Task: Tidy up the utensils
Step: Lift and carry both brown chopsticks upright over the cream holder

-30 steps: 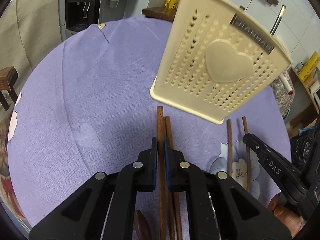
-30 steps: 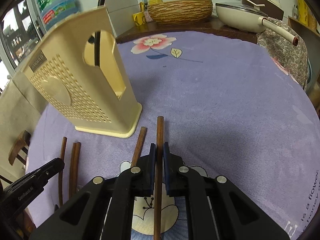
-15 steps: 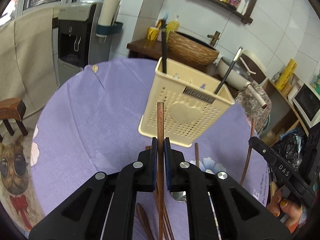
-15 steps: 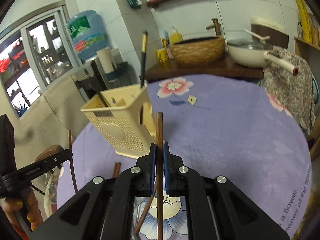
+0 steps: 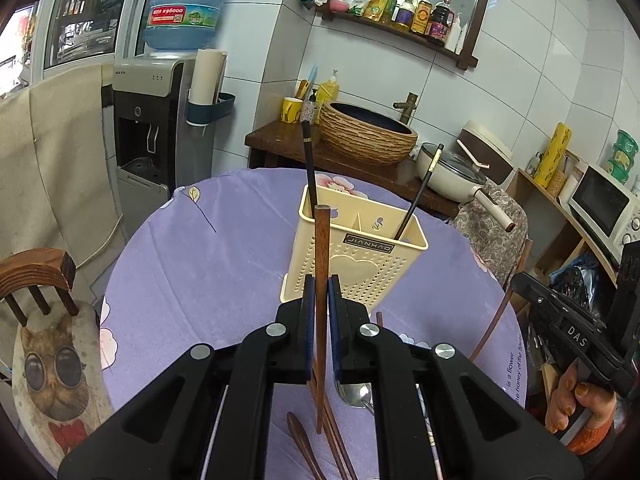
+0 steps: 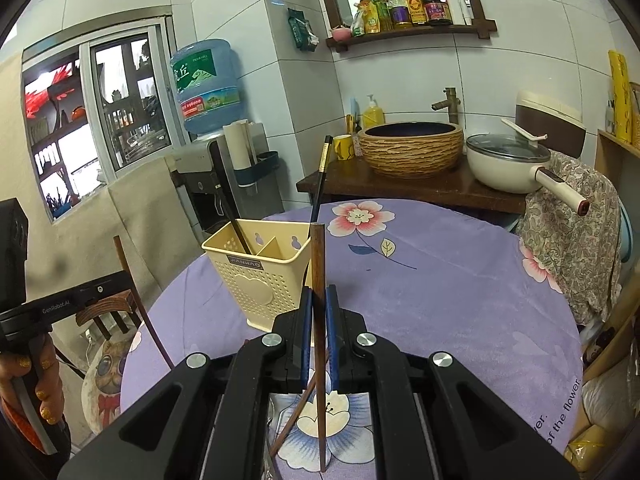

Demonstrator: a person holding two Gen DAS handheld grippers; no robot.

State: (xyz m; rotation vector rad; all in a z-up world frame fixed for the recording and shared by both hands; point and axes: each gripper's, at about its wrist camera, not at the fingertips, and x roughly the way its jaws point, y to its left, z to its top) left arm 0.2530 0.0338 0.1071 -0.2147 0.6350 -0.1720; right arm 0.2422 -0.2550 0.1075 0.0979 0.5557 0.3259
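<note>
A cream perforated utensil holder (image 5: 360, 256) stands on the purple-clothed round table (image 5: 208, 264), with two dark chopsticks (image 5: 309, 160) standing in it. It also shows in the right wrist view (image 6: 260, 276). My left gripper (image 5: 319, 300) is shut on a brown wooden chopstick (image 5: 321, 248), held upright above the table in front of the holder. My right gripper (image 6: 319, 308) is shut on another brown wooden chopstick (image 6: 318, 268), held upright beside the holder. More wooden chopsticks (image 5: 340, 452), a wooden spoon (image 5: 304, 444) and a metal spoon (image 5: 356, 394) lie on the cloth below.
A wooden chair (image 5: 36, 276) with a cat cushion stands left of the table. Behind the table a counter carries a woven basin (image 5: 368, 136) and a cream pan (image 5: 452, 172). A water dispenser (image 5: 156, 120) stands at the back left. A microwave (image 5: 604, 204) is at the right.
Both grippers have lifted their chopsticks off the table and risen high; the holder now looks smaller and farther below, seen from above its rim.
</note>
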